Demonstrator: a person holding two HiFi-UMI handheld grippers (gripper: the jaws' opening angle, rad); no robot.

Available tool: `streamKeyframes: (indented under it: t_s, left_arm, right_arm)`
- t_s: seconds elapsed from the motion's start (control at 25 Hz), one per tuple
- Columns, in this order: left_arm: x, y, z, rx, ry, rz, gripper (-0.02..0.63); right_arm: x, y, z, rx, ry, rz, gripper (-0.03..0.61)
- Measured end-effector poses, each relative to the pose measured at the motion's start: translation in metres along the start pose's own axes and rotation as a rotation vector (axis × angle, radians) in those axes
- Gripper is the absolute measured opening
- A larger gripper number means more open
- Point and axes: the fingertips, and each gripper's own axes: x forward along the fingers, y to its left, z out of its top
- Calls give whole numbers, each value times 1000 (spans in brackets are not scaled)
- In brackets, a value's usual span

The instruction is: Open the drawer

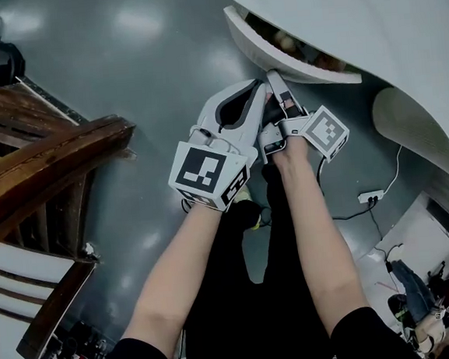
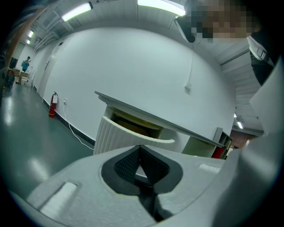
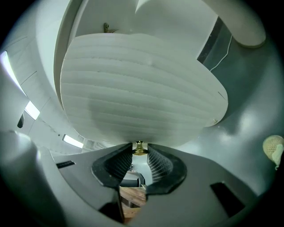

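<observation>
A white ribbed drawer (image 1: pixel 264 50) stands pulled partway out from under the white tabletop (image 1: pixel 366 14), with things showing inside it. In the right gripper view its ribbed front (image 3: pixel 142 88) fills the picture, and a small brass knob (image 3: pixel 139 148) sits at the jaw tips. My right gripper (image 3: pixel 139 151) is shut on that knob, one pad at each side. It reaches the drawer front in the head view (image 1: pixel 272 77). My left gripper (image 1: pixel 259 90) hangs just beside it, shut on nothing (image 2: pixel 140 147), and looks at the open drawer (image 2: pixel 120 133) from the side.
A dark wooden chair (image 1: pixel 44 175) stands at the left. On the grey floor to the right lie a power strip (image 1: pixel 370 196) and its cable. A white rounded piece (image 1: pixel 407 120) is under the table. A fire extinguisher (image 2: pixel 53 104) leans at the far wall.
</observation>
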Motion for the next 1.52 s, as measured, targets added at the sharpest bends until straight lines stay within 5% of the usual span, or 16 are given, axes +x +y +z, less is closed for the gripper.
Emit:
streamKeyframes:
  t_s: [0.68,1.52]
  left_arm:
    - [-77,-15,-32,-7,22,36,9]
    - [-128,-38,-40,-2,25,29,9]
  right_arm:
    - [-44,-6,-71,48,17,-10,114]
    - [-77,-8,-113,83,13,-28,114]
